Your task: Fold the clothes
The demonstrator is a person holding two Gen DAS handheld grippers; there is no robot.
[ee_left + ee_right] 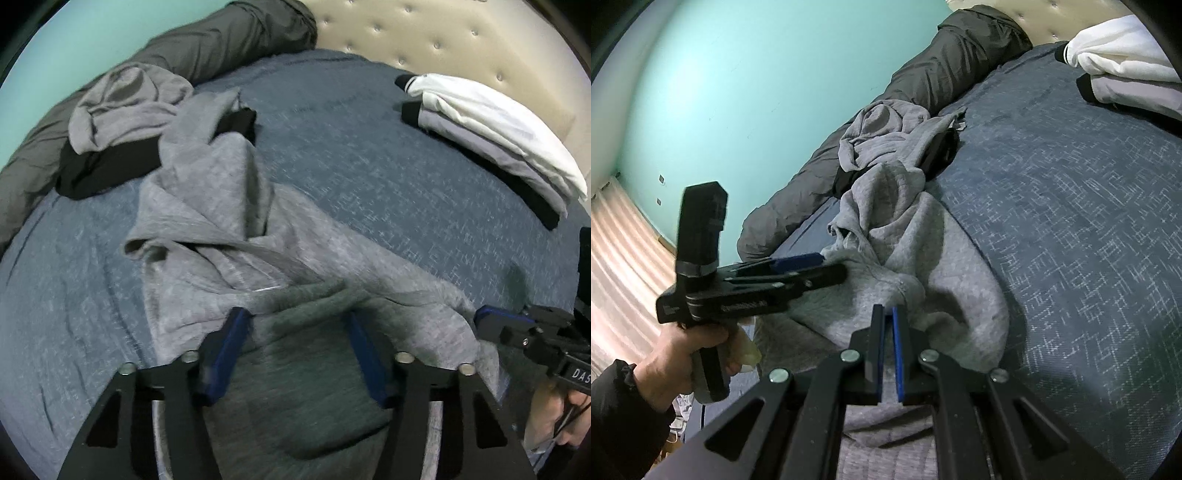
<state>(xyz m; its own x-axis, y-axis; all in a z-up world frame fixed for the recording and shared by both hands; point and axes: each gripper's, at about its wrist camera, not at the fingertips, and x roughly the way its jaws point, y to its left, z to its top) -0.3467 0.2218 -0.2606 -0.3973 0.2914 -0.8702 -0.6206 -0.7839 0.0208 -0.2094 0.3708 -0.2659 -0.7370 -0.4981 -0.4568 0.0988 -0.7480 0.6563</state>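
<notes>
A crumpled grey sweatshirt (221, 206) (905, 229) lies spread across the blue bedspread (369, 166). My left gripper (299, 325) points down onto its near part. The blue pads stand apart, with a shadowed fold of the fabric between them, and I see no pinch. In the right wrist view the left gripper (827, 266) rests on the cloth from the left, held by a person's hand (687, 350). My right gripper (887, 314) (480, 319) is shut on the sweatshirt's near right edge.
Another grey garment on a black one (125, 107) (879, 136) is heaped at the far left. A folded stack of white, grey and black clothes (491, 136) (1126, 59) sits far right by the tufted headboard (443, 33). A dark rolled duvet (221, 40) lines the teal wall.
</notes>
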